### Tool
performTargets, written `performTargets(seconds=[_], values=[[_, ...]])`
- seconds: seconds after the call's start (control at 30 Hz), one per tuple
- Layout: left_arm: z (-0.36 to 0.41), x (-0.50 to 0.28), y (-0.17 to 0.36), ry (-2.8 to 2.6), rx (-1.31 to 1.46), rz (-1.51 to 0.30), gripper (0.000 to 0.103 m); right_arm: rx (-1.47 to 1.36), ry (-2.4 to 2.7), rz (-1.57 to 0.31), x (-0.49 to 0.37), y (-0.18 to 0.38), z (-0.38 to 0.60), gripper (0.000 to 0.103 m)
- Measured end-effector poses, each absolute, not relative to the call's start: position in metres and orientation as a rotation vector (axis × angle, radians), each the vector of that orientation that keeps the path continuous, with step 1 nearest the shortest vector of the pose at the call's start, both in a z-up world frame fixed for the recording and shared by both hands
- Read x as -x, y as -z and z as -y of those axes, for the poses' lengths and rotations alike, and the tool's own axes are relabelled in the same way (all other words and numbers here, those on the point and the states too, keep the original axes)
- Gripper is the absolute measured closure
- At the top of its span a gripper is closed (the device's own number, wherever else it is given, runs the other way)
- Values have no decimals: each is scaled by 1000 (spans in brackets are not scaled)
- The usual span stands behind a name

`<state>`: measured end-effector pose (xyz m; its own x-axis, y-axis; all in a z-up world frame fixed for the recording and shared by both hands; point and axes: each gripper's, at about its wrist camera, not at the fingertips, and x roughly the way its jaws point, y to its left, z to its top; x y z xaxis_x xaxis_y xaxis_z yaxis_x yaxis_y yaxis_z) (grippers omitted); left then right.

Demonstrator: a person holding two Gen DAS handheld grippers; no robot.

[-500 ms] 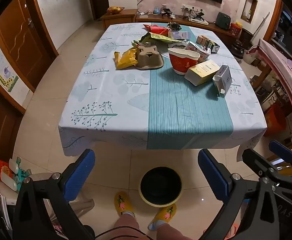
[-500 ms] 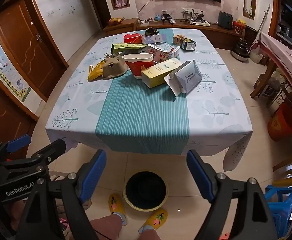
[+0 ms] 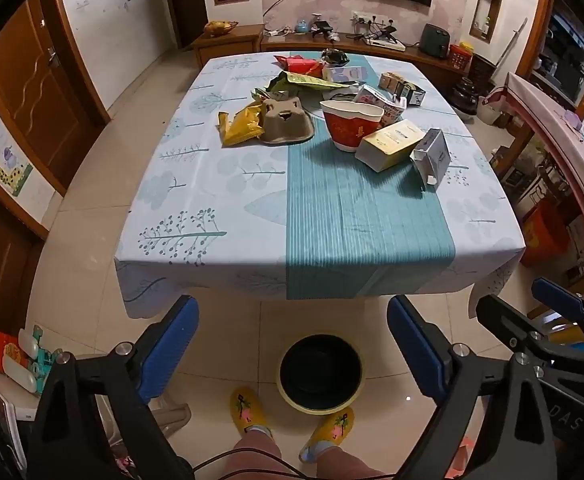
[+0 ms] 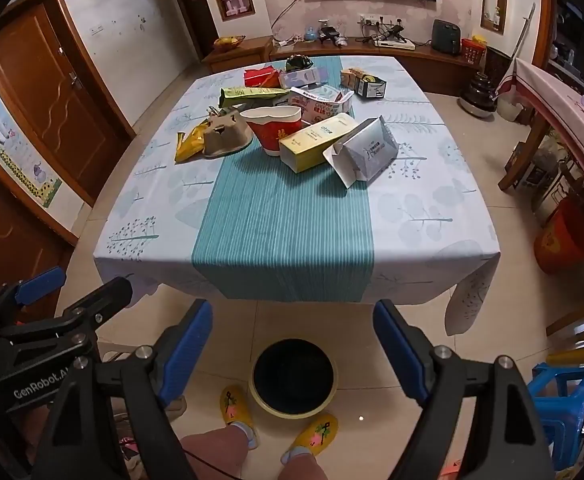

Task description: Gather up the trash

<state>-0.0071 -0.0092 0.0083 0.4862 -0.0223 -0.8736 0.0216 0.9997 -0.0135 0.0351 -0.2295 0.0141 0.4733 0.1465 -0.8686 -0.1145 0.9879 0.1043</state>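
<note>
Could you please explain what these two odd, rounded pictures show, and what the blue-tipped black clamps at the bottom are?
A person holds a two-finger gripper in each hand; a fisheye camera on each looks along its fingers. One picture is from the left gripper, the other from the right gripper. Both are open and hold nothing. Ahead, on the table, lies trash: a red paper cup, a yellow box, a grey carton and wrappers. On the floor by the person's slippers stands a bin.

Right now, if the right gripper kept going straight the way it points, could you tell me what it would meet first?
Probably the near edge of the table: the open, empty right gripper aims steeply down, roughly at the cloth's hanging front above the black bin on the floor. Depth is unclear, so it might pass just under the edge.
</note>
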Motion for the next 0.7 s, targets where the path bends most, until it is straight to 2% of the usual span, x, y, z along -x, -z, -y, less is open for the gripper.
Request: performTargets(seconds=[0.7], values=[[15,4,-8,25,-9,-1060,13,-39,-157,-1072,-40,-18,226,20]])
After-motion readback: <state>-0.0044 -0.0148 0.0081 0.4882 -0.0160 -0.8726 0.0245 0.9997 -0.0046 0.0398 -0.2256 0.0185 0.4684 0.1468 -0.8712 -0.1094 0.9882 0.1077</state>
